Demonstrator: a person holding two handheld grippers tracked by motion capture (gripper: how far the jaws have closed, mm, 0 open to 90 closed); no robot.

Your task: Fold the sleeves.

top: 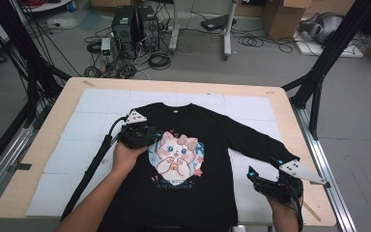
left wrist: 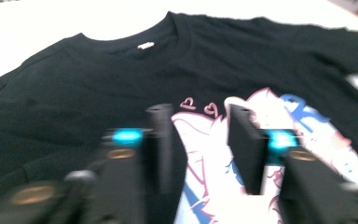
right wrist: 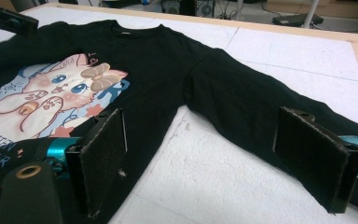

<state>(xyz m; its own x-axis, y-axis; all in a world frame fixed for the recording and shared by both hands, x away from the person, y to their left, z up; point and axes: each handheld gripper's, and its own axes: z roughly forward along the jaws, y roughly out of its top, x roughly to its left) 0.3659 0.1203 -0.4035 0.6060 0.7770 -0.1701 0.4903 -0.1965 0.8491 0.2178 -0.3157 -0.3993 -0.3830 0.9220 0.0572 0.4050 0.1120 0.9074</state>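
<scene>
While the right gripper [top: 265, 180] waits with jaws spread wide near the table's [top: 38, 145] near right corner, beside the outstretched sleeve [right wrist: 242, 102], the left gripper [left wrist: 200, 140] hangs released over the black shirt's [top: 183, 193] cat print [top: 176, 152]. A fold seems underway; next, the right jaws should pinch that sleeve and carry it inward.

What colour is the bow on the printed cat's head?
The bow on the shirt is light brown, clearest in the right gripper view.

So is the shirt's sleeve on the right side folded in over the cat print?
No, in the high view the sleeve lies stretched out to the side on the white mat, clear of the cat print.
</scene>
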